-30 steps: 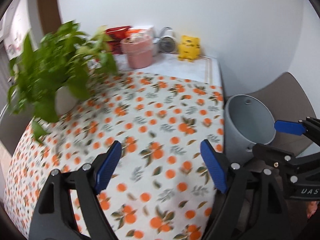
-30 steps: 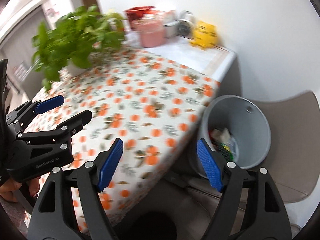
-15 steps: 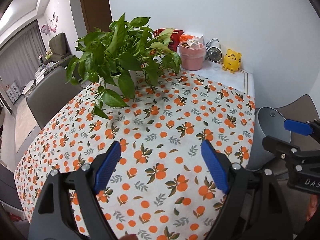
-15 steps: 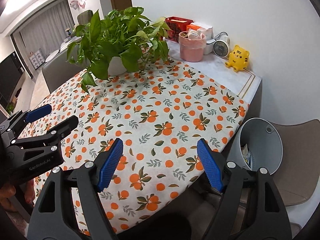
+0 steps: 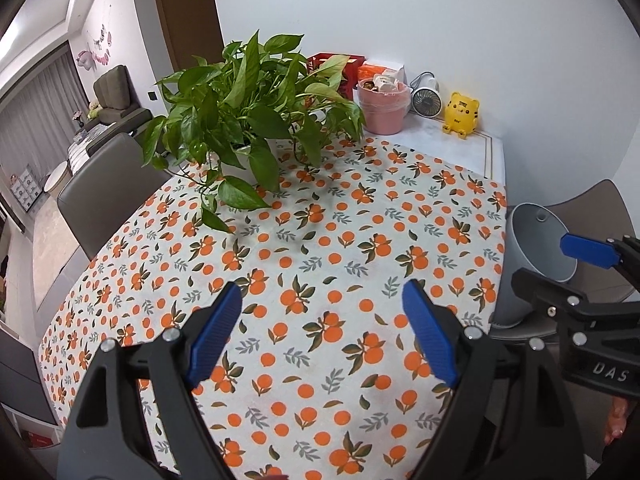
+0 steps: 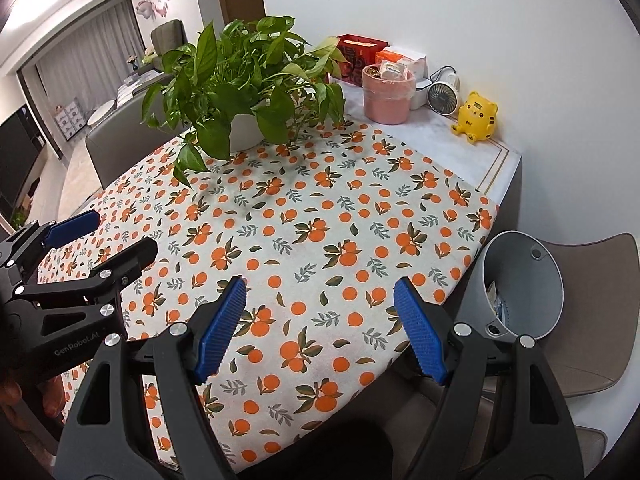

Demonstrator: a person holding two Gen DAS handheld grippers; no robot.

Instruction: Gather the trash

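Orange-printed cloth covers the table (image 5: 320, 240) beneath both tools, and nothing loose lies on the stretch in front of them. Over its near edge the left gripper (image 5: 322, 332) hangs with its blue pads spread wide and nothing between them; the right gripper (image 6: 318, 324) is just as wide open and equally bare, held above the table's near right corner. Just beside that corner, on a grey chair (image 6: 592, 360), sits the grey bin (image 6: 520, 292), tilted toward the table, with some wrappers visible low inside it. Further out stands a leafy potted plant (image 6: 244, 80), and past it, near the wall, a pink tub (image 6: 386, 94) lined with a bag and holding what look like wrappers or packets, then a small fan (image 6: 442, 98) and a yellow tiger figure (image 6: 478, 116). Judging from the bare cloth, the table sweep seems done or nearly so, and this reads as a look-round for anything left. If the pink tub's contents count as trash, the next move would call for a long reach past the plant's trailing leaves without snagging them; otherwise little remains.
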